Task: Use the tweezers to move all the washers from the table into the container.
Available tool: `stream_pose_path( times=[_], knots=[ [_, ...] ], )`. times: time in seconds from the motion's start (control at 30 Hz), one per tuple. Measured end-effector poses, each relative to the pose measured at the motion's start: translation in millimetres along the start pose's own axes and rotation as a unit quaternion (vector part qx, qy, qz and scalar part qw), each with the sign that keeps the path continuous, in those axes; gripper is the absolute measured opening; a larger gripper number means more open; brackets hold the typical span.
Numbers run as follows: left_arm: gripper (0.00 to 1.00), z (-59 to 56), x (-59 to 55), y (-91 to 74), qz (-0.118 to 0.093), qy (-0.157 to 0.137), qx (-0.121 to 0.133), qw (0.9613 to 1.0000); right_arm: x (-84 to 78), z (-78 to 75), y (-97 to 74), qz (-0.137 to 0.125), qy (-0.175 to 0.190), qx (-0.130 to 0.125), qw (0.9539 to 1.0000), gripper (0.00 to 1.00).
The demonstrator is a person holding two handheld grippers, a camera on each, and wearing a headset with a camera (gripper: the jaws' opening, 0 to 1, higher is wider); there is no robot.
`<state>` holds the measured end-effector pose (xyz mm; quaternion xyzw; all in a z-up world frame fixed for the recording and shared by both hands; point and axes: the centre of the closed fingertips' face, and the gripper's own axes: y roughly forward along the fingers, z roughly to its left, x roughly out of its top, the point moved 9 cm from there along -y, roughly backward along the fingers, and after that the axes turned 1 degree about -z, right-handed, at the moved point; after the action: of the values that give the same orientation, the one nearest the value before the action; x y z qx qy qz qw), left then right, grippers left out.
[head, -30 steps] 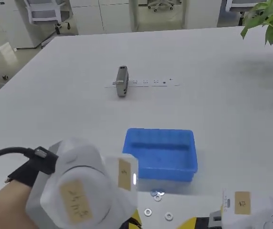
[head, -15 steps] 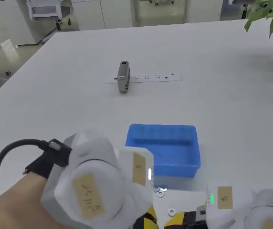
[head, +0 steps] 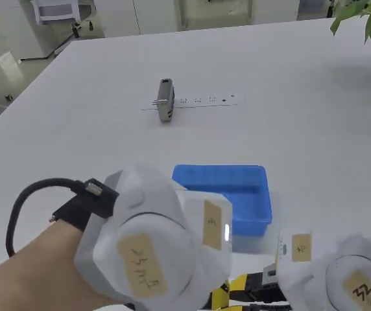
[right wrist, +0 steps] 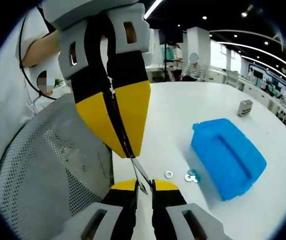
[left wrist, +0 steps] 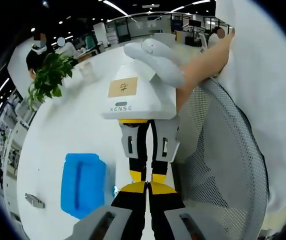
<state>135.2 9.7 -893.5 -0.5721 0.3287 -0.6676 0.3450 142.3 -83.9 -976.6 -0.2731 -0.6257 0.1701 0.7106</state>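
Between left gripper [right wrist: 126,148] and right gripper [right wrist: 143,187], both jaws clenched on them, the tweezers [right wrist: 138,175] run lengthwise, washers [right wrist: 169,174] lying nearer the right one, beside the container [right wrist: 228,157].

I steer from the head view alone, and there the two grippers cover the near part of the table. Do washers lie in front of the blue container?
Observer: Yes. The right gripper view shows a few washers on the table, close beside the blue container and outside it.
Operator: Which gripper has the tweezers?
Observer: The left gripper is shut on the tweezers; their thin tip sticks out.
Operator: And the right gripper?
Observer: Its jaws stand on either side of that tip; whether they pinch it, I cannot tell.
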Motion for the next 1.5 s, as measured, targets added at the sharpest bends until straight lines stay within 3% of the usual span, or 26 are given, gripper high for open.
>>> stream_pose_path(
  times=[0.27, 0.57, 0.7, 0.73, 0.9, 1.1, 1.2, 1.27, 1.3, 1.37, 1.4, 1.47, 1.5],
  knots=[
    [0.0, 13.9, 1.5, 2.5, 0.006, 0.02, 0.014, 0.9997, 0.4, -14.4, -1.1, -0.003, 0.004, -0.03, 0.9995, 0.07],
    [0.0, 23.2, 0.0, 8.6, 0.007, 0.029, 0.011, 0.9995, -5.5, -21.0, 1.3, 0.004, 0.011, -0.039, 0.9992, 0.07],
    [0.0, 27.3, -2.2, 12.3, 0.005, 0.016, -0.002, 0.9999, -9.4, -22.8, 4.7, 0.009, 0.02, -0.031, 0.9993, 0.07],
    [0.0, 27.3, -2.0, 12.1, 0.002, -0.001, -0.01, 0.9999, -9.7, -22.7, 4.4, 0.01, 0.021, -0.032, 0.9992, 0.07],
    [0.0, 35.8, -1.6, 13.0, -0.002, -0.012, -0.022, 0.9997, -9.7, -24.5, 4.4, 0.015, 0.028, -0.032, 0.999, 0.09],
    [0.0, 37.6, -1.0, 13.4, -0.001, -0.011, -0.034, 0.9994, 2.4, -25.0, 0.9, -0.017, 0.03, -0.024, 0.9991, 0.09],
    [0.0, 40.6, -3.2, 13.9, -0.008, -0.035, -0.032, 0.9988, 2.3, -27.2, 4.2, -0.015, 0.007, -0.016, 0.9997, 0.04],
    [0.0, 44.6, -6.0, 13.4, -0.025, -0.076, -0.014, 0.9967, 1.6, -30.8, 4.2, -0.019, 0.012, -0.02, 0.9996, 0.04],
    [0.0, 47.2, -7.2, 11.0, -0.062, -0.093, -0.005, 0.9938, 1.2, -32.6, 4.0, -0.022, 0.018, -0.019, 0.9994, 0.03],
    [0.07, 50.7, -9.8, 5.2, -0.092, -0.133, 0.015, 0.9867, -0.2, -35.2, 3.4, -0.033, 0.047, -0.018, 0.9982, 0.02],
    [0.1, 51.9, -11.0, 2.0, -0.107, -0.151, 0.021, 0.9825, -1.5, -37.0, 2.5, -0.039, 0.062, -0.02, 0.9971, 0.02],
    [0.17, 53.5, -16.0, -6.2, -0.145, -0.189, 0.041, 0.9703, -3.0, -38.6, 1.8, -0.051, 0.088, -0.024, 0.9946, 0.02],
    [0.2, 52.8, -20.4, -10.6, -0.164, -0.211, 0.054, 0.9622, -4.5, -40.2, 1.4, -0.059, 0.109, -0.023, 0.992, 0.02]
  ],
)
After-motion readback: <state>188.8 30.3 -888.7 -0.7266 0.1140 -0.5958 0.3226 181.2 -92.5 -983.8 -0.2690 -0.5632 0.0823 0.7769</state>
